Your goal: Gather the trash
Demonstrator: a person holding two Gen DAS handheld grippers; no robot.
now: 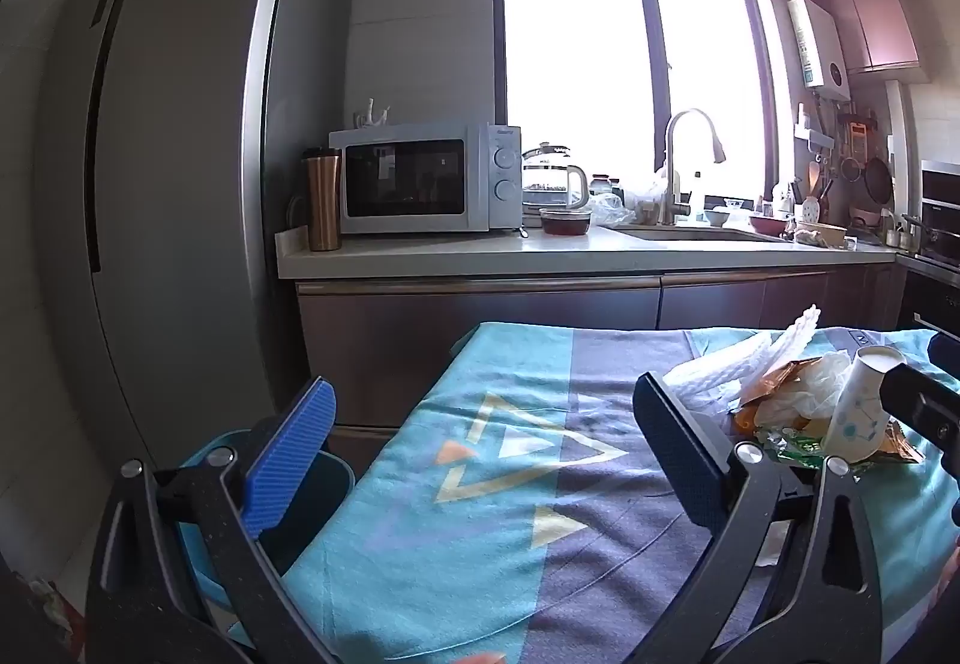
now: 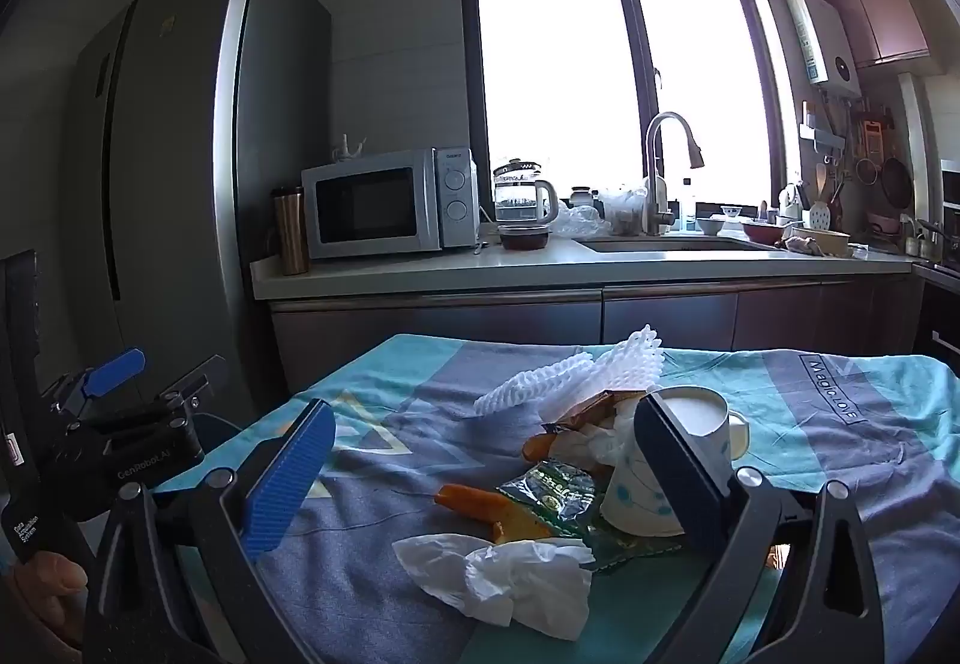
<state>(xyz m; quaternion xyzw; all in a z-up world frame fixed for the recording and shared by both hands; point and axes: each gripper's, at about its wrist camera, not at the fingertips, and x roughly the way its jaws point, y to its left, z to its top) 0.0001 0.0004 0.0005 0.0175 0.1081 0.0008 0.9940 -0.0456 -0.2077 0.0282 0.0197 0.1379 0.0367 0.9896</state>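
Both grippers jaws wide apart, empty: left gripper (image 1: 486, 460) over bare tablecloth at the table (image 2: 840, 460) left side, right gripper (image 2: 486, 478) framing the trash pile. Nearest is crumpled tissue (image 2: 510, 580), then green wrapper (image 2: 549, 493), paper cup (image 2: 645, 484), white foam net (image 2: 576, 370). Microwave (image 2: 387, 205) and sink (image 2: 666, 244) far behind.

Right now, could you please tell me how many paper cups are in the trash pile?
1: the paper cup lies tilted at the pile's right side, beside the green wrapper. Others may be hidden underneath.

Table under a patterned cloth (image 2: 372, 562) bears tissue (image 2: 510, 580), wrappers (image 2: 552, 496), paper cup (image 2: 630, 490)
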